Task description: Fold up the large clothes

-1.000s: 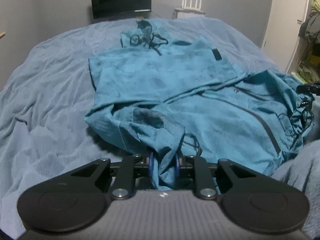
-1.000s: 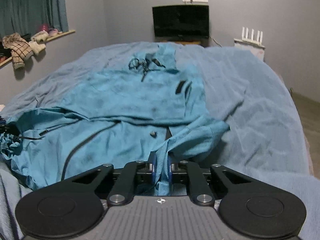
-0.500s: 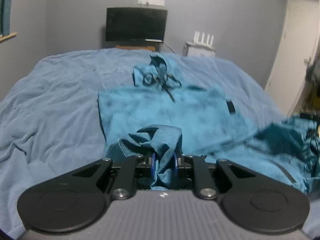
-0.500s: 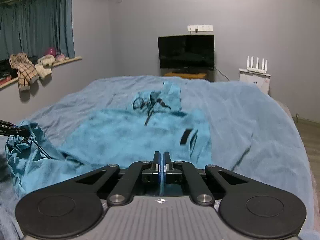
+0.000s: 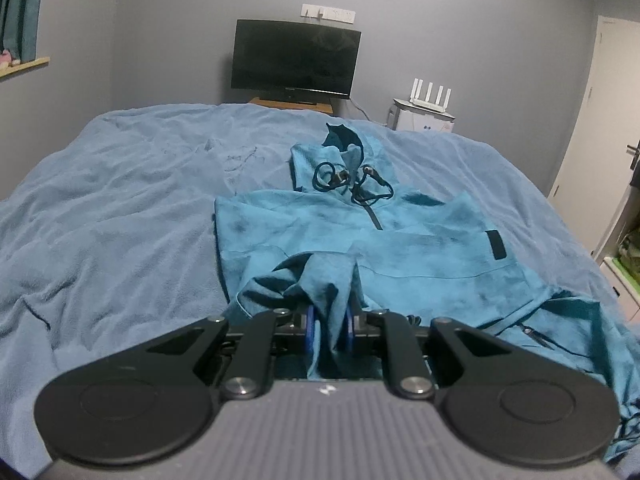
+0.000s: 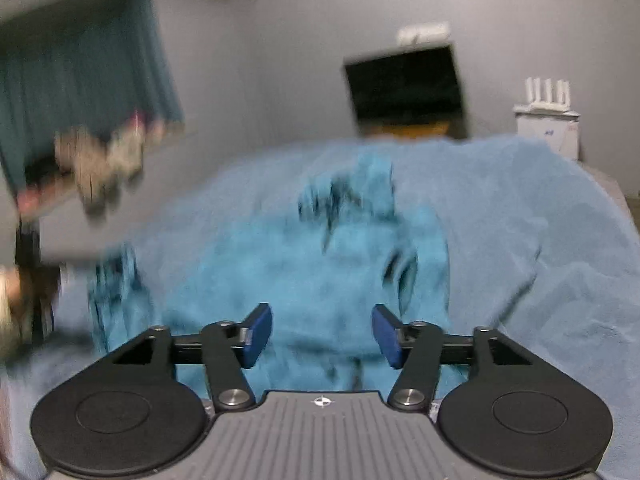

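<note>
Left wrist view: a curtain (image 5: 20, 8) hangs at the far left above a wooden sill. A light blue blanket (image 5: 120, 216) covers the bed from edge to edge. On it lies the teal hoodie (image 5: 360, 240), hood pointing toward the far wall, with its dark drawcords (image 5: 352, 180) looped over the neck and a small black patch (image 5: 495, 245) on its right side. The left gripper (image 5: 329, 326) is clamped on a bunched fold of the hoodie's near fabric, its 2 blue pads pressing the cloth from both sides; the cloth rises in a crumpled peak just ahead of the fingers. Behind the bed a dark monitor (image 5: 296, 60) stands on a wooden stand, and to its right a white router (image 5: 430, 94) with 4 antennas sits on a white cabinet. A door (image 5: 600, 120) closes the right edge.

Right wrist view, heavily blurred: curtain (image 6: 88, 72) and a cluttered sill at the left, then the hoodie (image 6: 320, 272) spread on the blanket (image 6: 540, 260) ahead. The right gripper (image 6: 322, 334) has its jaws spread wide, the 2 blue pads well apart with nothing between them, above the near part of the hoodie. Whether it touches the cloth cannot be told. The monitor (image 6: 404, 88) and router (image 6: 546, 96) show at the right.
</note>
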The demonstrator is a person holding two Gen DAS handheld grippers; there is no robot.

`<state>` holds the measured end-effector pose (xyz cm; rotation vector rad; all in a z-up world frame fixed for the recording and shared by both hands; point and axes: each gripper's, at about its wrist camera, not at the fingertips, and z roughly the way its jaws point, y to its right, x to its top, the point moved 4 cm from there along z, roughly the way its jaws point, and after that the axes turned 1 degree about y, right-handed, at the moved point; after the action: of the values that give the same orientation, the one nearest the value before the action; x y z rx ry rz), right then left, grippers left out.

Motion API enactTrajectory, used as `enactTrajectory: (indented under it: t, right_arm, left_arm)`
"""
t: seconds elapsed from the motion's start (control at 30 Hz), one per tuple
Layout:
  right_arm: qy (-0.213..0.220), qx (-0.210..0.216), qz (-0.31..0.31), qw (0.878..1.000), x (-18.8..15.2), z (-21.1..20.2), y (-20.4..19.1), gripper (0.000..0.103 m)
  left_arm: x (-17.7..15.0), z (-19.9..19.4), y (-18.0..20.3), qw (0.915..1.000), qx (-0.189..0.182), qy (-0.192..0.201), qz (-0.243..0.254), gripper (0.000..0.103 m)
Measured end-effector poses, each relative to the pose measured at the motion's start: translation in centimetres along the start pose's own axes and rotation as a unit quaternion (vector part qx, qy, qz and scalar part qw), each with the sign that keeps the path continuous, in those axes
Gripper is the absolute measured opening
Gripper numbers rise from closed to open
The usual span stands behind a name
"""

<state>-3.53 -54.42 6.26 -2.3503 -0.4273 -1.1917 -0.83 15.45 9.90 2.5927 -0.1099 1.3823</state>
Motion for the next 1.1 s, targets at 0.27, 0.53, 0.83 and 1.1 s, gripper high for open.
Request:
enactTrajectory:
  t: [0.27, 0.53, 0.83, 1.1]
  right_arm:
    - [-0.137, -0.022, -0.191, 0.972, -6.8, -1.3, -3.0, 0.09]
    - [-0.173, 0.03, -0.378, 0.909, -11.9, 0.2, -9.9, 0.099]
    - [-0.149, 0.049, -0.381, 0.911, -11.0, 3.6, -10.3, 0.06]
    - [-0.061, 0.089, -0.231, 0.967, -3.1, 3.9, -7.9, 0.041]
  left_arm:
    - [-0.4, 0.6, 0.3, 1.0, -0.001, -0.009, 0.004, 0.012]
    - [-0.6, 1.1, 0.5, 0.9998, -0.002, -0.018, 0.001, 0.012]
    - [-0.4, 1.5, 0.2, 0.9998, -0.005, -0.015, -0.012, 0.012]
    - [0.9, 3.0, -1.4, 0.9994, 0.008, -0.006, -0.032, 0.012]
